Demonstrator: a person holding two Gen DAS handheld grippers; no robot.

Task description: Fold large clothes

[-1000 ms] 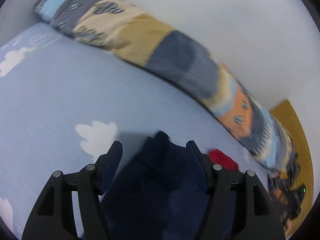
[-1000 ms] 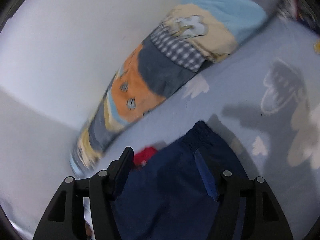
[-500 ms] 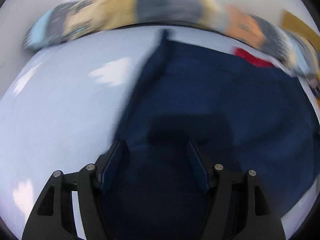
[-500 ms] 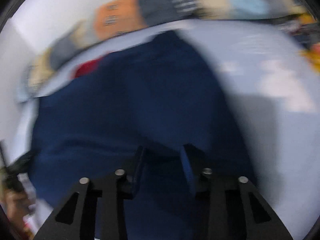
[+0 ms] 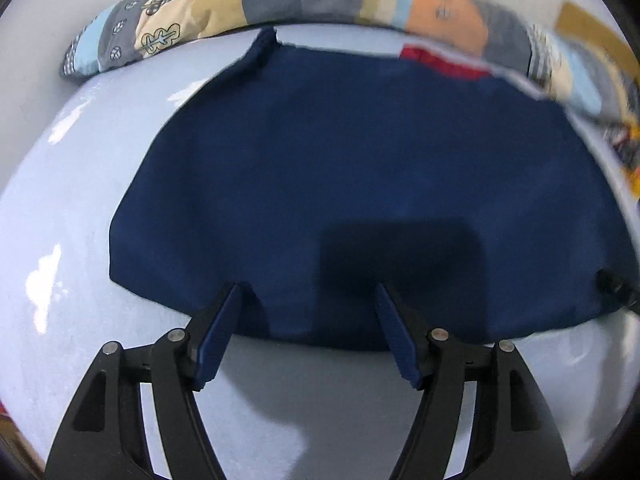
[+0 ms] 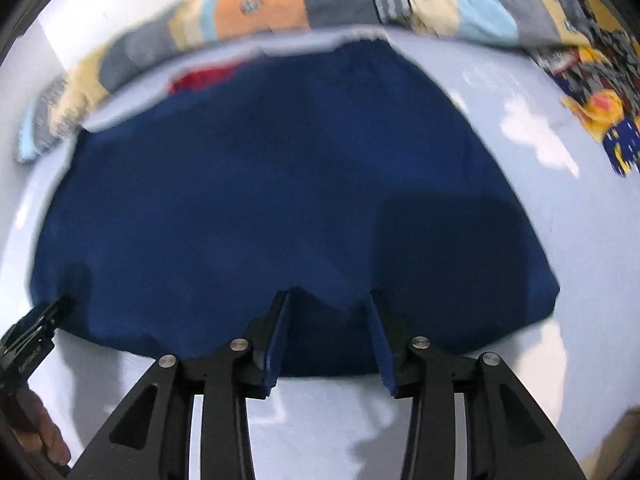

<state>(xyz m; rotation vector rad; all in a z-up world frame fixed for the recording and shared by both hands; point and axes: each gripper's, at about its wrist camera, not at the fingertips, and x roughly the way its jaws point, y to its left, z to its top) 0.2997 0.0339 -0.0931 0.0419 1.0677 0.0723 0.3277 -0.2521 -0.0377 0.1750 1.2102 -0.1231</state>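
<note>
A large navy blue garment (image 5: 360,168) lies spread flat on a light blue bed sheet with white clouds (image 5: 72,208); it also shows in the right wrist view (image 6: 272,200). My left gripper (image 5: 310,300) is open and empty, its fingers over the garment's near edge. My right gripper (image 6: 330,300) is open, jaws narrower, with the garment's near edge lying between the fingers. The left gripper's tip shows in the right wrist view (image 6: 40,324) at the garment's left corner.
A long patchwork bolster (image 5: 320,0) lies along the wall behind the garment, also in the right wrist view (image 6: 280,4). A red cloth (image 5: 444,62) peeks out at the garment's far edge. A patterned yellow and blue item (image 6: 600,112) lies at the right.
The garment was held up in both grippers a second ago. It now lies flat on the bed, and both grippers have pulled back to its near edge. The right jaws have widened.
</note>
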